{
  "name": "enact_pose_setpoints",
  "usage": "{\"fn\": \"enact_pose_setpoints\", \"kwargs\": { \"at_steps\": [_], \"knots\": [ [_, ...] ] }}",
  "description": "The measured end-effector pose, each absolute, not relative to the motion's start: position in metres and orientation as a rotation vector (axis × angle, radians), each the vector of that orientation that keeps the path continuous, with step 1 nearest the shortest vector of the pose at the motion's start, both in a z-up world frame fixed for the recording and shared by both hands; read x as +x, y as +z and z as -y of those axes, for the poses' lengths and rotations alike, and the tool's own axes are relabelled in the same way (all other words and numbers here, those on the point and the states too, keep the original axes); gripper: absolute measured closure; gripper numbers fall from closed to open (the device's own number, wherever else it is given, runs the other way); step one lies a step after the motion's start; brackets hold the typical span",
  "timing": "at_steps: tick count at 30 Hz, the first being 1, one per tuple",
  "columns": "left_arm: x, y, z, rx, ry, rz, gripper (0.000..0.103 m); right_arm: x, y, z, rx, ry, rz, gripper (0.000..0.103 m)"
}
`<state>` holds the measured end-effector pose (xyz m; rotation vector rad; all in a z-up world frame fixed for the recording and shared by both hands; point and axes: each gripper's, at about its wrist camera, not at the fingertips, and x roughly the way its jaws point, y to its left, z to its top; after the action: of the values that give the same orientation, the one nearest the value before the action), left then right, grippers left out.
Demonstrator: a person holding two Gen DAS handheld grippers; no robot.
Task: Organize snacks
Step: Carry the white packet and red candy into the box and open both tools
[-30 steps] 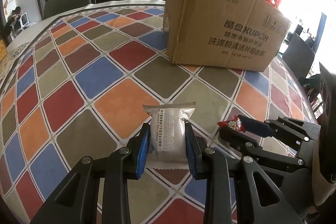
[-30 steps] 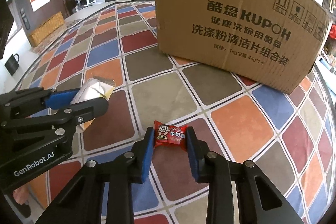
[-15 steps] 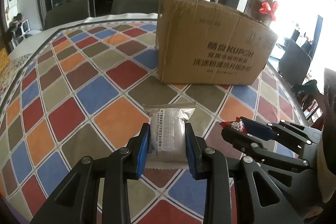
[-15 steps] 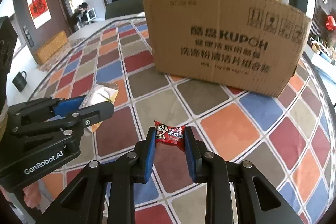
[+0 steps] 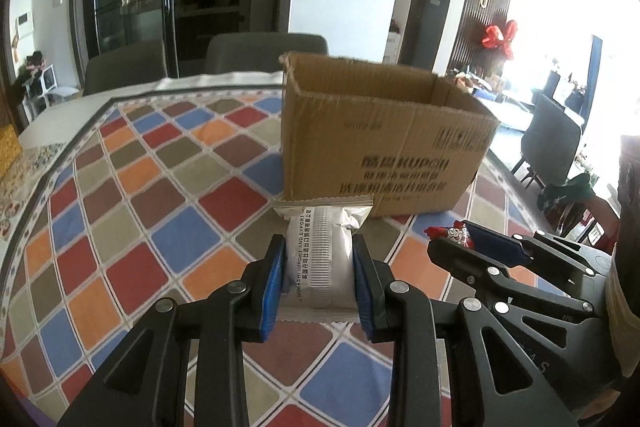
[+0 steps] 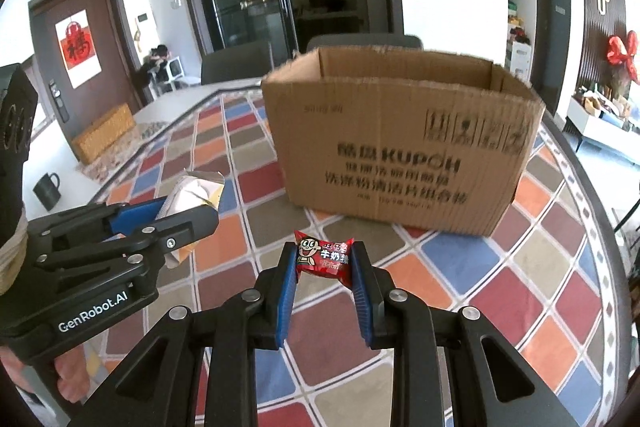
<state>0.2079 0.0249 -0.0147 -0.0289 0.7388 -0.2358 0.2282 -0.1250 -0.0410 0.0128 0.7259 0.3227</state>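
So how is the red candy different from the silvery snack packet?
The red candy is small, bright red with a cartoon face; the silver snack packet is bigger, pale and printed with small text. The candy sits in the right tongs, the packet in the left tongs. Both are pinched, off the table, facing the open cardboard box.

Silver-white snack packet (image 5: 320,259), crimped ends, printed seam facing up, lengthwise at lower centre of frame, pinched in left claw (image 5: 318,281), off surface. Small red candy (image 6: 323,258), cartoon face, white lettering, crosswise at lower centre, pinched in right claw (image 6: 324,269). Brown cardboard box (image 6: 400,151), top open, upright, centre-right of frame.
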Motion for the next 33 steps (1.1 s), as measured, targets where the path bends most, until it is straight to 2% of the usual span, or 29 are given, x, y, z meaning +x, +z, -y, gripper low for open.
{"fn": "enact_pose_setpoints", "kwargs": {
  "at_steps": [20, 33],
  "knots": [
    [0.243, 0.049, -0.003, -0.024, -0.258, -0.632, 0.071, 0.252, 0.032, 0.153, -0.005, 0.250, -0.562, 0.076],
    [0.294, 0.064, 0.017, 0.015, -0.269, -0.671, 0.071, 0.297, 0.054, 0.174, 0.009, 0.219, -0.570, 0.076]
  ]
}}
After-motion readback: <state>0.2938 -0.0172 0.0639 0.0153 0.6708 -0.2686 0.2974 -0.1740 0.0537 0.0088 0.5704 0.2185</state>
